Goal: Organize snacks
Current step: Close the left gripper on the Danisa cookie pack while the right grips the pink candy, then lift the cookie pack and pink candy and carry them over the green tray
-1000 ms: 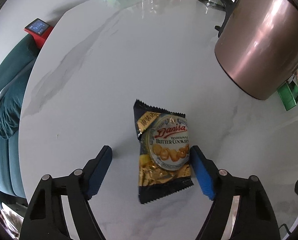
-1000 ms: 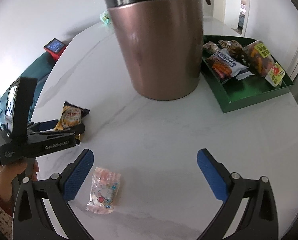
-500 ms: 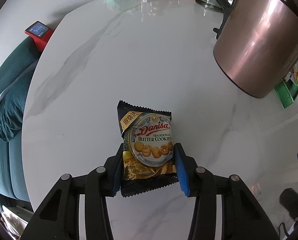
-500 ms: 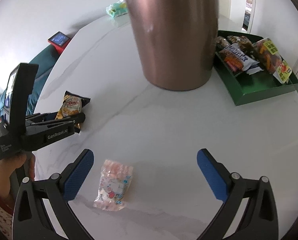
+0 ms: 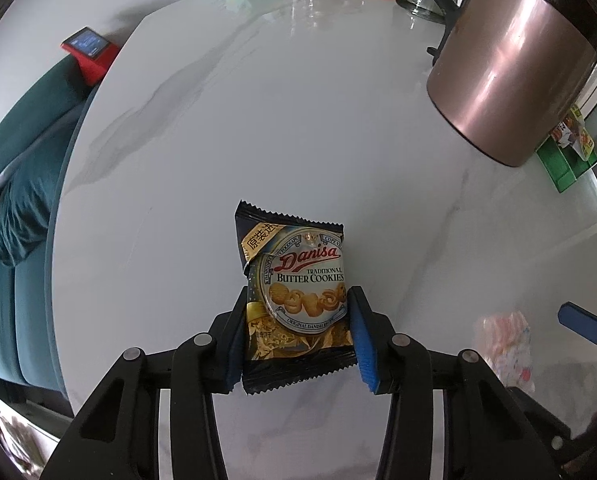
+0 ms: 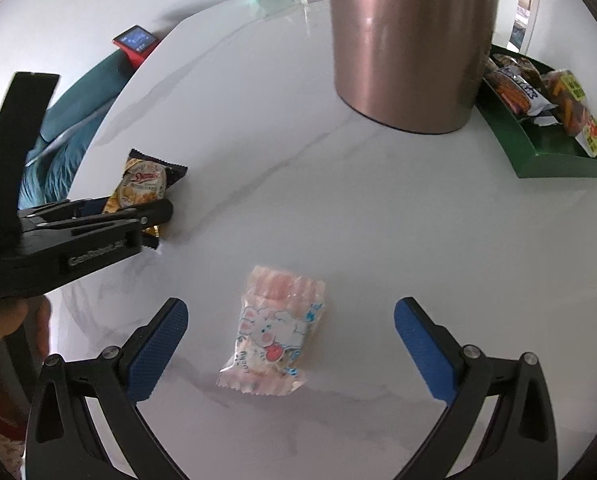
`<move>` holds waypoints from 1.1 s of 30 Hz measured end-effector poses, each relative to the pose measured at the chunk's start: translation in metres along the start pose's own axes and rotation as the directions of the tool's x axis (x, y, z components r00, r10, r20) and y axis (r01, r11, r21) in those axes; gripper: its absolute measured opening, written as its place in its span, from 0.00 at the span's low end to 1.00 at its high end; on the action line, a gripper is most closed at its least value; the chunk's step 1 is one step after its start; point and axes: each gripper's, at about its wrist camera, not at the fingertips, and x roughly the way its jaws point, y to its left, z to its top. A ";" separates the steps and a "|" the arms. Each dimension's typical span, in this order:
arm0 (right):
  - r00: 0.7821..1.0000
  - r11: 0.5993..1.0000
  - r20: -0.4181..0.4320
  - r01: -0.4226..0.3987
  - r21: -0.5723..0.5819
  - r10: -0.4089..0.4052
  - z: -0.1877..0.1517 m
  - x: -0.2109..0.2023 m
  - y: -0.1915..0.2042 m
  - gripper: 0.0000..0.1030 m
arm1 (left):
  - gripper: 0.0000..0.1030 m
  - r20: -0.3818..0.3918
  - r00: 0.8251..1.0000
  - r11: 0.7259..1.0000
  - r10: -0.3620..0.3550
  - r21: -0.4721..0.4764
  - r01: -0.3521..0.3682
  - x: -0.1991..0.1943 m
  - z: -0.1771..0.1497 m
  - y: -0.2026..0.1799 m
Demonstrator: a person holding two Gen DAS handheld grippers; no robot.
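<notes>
While my left gripper (image 5: 296, 334) pinches the cookie packet (image 5: 294, 292) on the table (image 5: 298, 120) (jaws just closed), my right gripper (image 6: 290, 348) hovers wide open around the candy bag (image 6: 274, 332).

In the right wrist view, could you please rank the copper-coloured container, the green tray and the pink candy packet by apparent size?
1. copper-coloured container, clearly largest.
2. and 3. green tray and pink candy packet: unsure, as the tray is partly hidden and farther away, the packet nearer.
</notes>
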 end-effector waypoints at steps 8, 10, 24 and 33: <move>0.999 0.999 -0.032 0.026 -0.039 -0.028 0.000 0.015 0.017 1.00 | 0.38 0.025 1.000 1.000 -0.003 -0.027 0.003 -0.012 -0.007 0.010; 0.999 0.999 -0.033 0.023 -0.041 -0.025 0.003 0.017 0.018 1.00 | 0.38 0.035 0.999 1.000 -0.005 -0.029 0.006 -0.018 -0.009 0.010; 0.995 0.986 0.010 0.105 -0.131 -0.104 0.013 0.027 0.037 0.45 | 0.38 0.071 0.997 0.999 -0.011 -0.042 0.014 -0.036 -0.020 0.015; 0.999 0.991 0.021 0.035 -0.128 -0.033 0.014 0.023 0.031 0.06 | 0.38 0.074 0.997 0.999 -0.013 -0.052 0.017 -0.042 -0.024 0.011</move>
